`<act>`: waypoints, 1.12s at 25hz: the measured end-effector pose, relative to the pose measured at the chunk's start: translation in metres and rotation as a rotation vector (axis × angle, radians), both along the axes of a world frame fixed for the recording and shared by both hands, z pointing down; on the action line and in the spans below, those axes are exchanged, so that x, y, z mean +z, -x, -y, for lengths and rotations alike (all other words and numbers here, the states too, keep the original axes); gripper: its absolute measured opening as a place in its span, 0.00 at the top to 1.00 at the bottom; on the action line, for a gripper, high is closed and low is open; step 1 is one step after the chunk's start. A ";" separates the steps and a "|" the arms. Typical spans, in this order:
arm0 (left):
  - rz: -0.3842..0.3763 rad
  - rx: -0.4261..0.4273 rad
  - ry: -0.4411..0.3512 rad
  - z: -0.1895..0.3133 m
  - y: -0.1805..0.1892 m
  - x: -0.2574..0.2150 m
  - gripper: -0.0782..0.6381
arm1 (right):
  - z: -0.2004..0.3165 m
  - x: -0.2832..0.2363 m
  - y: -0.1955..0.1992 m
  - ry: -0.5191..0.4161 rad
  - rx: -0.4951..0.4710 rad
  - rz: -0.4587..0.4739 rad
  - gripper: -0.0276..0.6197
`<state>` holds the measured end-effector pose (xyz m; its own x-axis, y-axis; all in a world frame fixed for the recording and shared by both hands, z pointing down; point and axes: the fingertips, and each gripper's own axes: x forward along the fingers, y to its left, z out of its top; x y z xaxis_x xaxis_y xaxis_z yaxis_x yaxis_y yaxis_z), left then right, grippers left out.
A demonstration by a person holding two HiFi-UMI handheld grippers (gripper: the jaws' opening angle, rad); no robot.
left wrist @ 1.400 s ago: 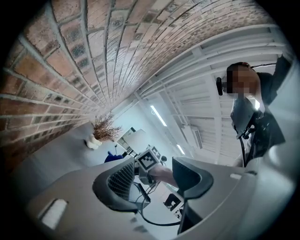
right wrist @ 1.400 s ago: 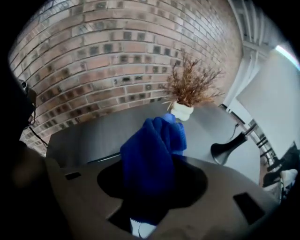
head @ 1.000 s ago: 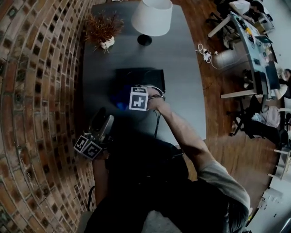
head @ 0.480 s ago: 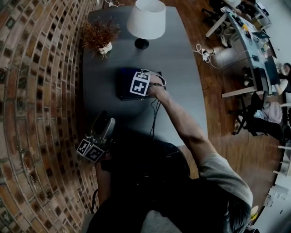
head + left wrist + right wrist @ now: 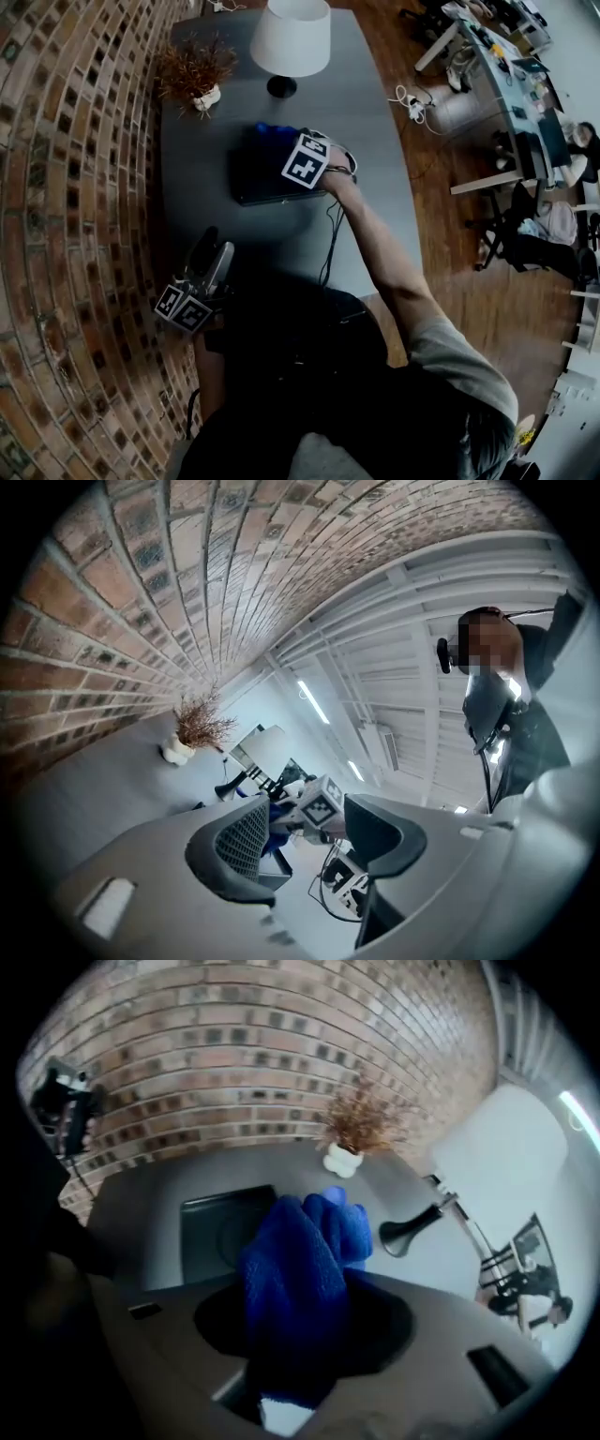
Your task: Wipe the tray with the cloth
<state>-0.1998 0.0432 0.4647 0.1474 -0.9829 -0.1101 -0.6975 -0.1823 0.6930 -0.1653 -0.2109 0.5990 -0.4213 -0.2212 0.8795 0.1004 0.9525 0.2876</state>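
1. The right gripper (image 5: 281,141) was clamped on the blue cloth (image 5: 295,1269). In the right gripper view (image 5: 300,1330) the cloth filled the gap between the jaws and bunched up above them, while its lower end sank into the dark throat of the tool.
2. The black tray (image 5: 253,183) lay flat on the grey table (image 5: 375,216). In the head view the gripper's marker cube and the hand (image 5: 337,173) covered the tray's far right corner, and only a sliver of blue (image 5: 272,131) showed at its far edge.
3. In the right gripper view the cloth hid the right part of the tray (image 5: 220,1227). Whether the cloth touched the tray's surface could not be told from any view.
4. The left gripper (image 5: 211,251) was held well apart from the tray, on its near side and towards the brick wall (image 5: 75,187). Its jaws stood apart (image 5: 305,836) with nothing between them.
5. In the left gripper view its own jaw blocked nearly all of the tray.
6. Beyond the tray stood a lamp (image 5: 291,37), its shade cut off by the frame's top edge, and a dried plant in a white pot (image 5: 195,73).
7. The head view was dim, so the tray's rim was hard to make out.
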 end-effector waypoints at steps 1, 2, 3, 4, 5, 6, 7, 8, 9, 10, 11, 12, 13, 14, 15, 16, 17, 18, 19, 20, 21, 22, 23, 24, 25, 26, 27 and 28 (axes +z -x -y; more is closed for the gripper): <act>0.000 -0.001 0.000 -0.001 0.000 -0.001 0.55 | 0.013 0.008 0.002 0.002 0.035 -0.008 0.67; 0.002 -0.002 0.000 -0.001 0.000 -0.002 0.55 | 0.017 0.019 0.001 0.022 0.042 -0.030 0.67; 0.005 -0.004 -0.002 -0.002 0.000 -0.004 0.55 | 0.013 0.030 -0.001 0.044 0.026 -0.057 0.67; 0.007 -0.008 -0.003 -0.003 0.000 -0.005 0.55 | 0.004 0.038 -0.005 0.055 -0.003 -0.081 0.67; 0.007 -0.014 -0.003 -0.004 0.002 -0.007 0.55 | -0.009 0.043 -0.011 0.060 -0.035 -0.103 0.68; 0.003 -0.020 -0.002 -0.004 0.003 -0.008 0.55 | -0.026 0.044 -0.018 0.076 -0.072 -0.126 0.70; -0.001 -0.024 0.000 -0.004 0.005 -0.008 0.55 | -0.047 0.044 -0.026 0.104 -0.121 -0.151 0.70; -0.003 -0.026 0.005 -0.003 0.006 -0.005 0.55 | -0.069 0.044 -0.035 0.133 -0.183 -0.179 0.70; -0.005 -0.024 0.011 -0.003 0.006 -0.002 0.55 | -0.091 0.044 -0.044 0.152 -0.251 -0.213 0.70; -0.005 -0.019 0.017 -0.003 0.006 0.001 0.55 | -0.110 0.045 -0.055 0.165 -0.314 -0.252 0.70; -0.004 -0.012 0.019 -0.002 0.005 0.003 0.55 | -0.122 0.045 -0.065 0.179 -0.357 -0.283 0.70; -0.003 -0.005 0.019 -0.001 0.003 0.003 0.55 | -0.125 0.042 -0.071 0.189 -0.366 -0.291 0.69; -0.003 0.001 0.016 0.001 0.001 0.003 0.55 | -0.115 0.036 -0.070 0.180 -0.335 -0.268 0.69; -0.003 0.007 0.012 0.003 -0.001 0.002 0.55 | -0.094 0.027 -0.063 0.148 -0.275 -0.224 0.69; -0.003 0.013 0.009 0.004 -0.004 0.001 0.55 | -0.066 0.019 -0.055 0.093 -0.199 -0.174 0.68; -0.002 0.017 0.008 0.004 -0.006 0.000 0.55 | -0.034 0.012 -0.047 0.028 -0.117 -0.131 0.68; -0.002 0.020 0.007 0.005 -0.008 0.000 0.55 | -0.005 0.009 -0.041 -0.025 -0.043 -0.099 0.68; -0.002 0.021 0.006 0.004 -0.009 -0.001 0.55 | 0.017 0.011 -0.037 -0.054 0.013 -0.080 0.68; -0.002 0.021 0.007 0.004 -0.009 -0.001 0.55 | 0.031 0.017 -0.035 -0.060 0.044 -0.078 0.68; -0.001 0.019 0.008 0.003 -0.009 -0.001 0.55 | 0.035 0.027 -0.035 -0.051 0.048 -0.092 0.68; 0.000 0.014 0.007 0.001 -0.008 -0.002 0.55 | 0.032 0.036 -0.038 -0.044 0.029 -0.117 0.68; 0.001 0.005 0.007 0.000 -0.007 -0.003 0.55 | 0.023 0.042 -0.042 -0.043 0.000 -0.145 0.69; 0.002 -0.004 0.007 -0.002 -0.004 -0.004 0.55 | 0.011 0.045 -0.048 -0.043 -0.031 -0.174 0.69; 0.002 -0.012 0.011 -0.003 -0.001 -0.002 0.55 | -0.004 0.046 -0.054 -0.040 -0.065 -0.201 0.69; 0.000 -0.017 0.016 -0.005 0.002 0.001 0.55 | -0.021 0.044 -0.060 -0.034 -0.108 -0.227 0.71; -0.004 -0.020 0.022 -0.005 0.004 0.004 0.55 | -0.040 0.043 -0.067 -0.014 -0.161 -0.257 0.71; -0.008 -0.021 0.026 -0.004 0.004 0.006 0.55 | -0.061 0.043 -0.077 0.025 -0.220 -0.294 0.71; -0.011 -0.020 0.027 -0.003 0.004 0.007 0.55 | -0.081 0.044 -0.087 0.074 -0.275 -0.326 0.70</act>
<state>-0.2037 0.0466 0.4721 0.1265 -0.9883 -0.0847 -0.6931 -0.1492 0.7053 -0.0785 -0.1294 0.6434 -0.1533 -0.0705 0.9857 0.4279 0.8944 0.1305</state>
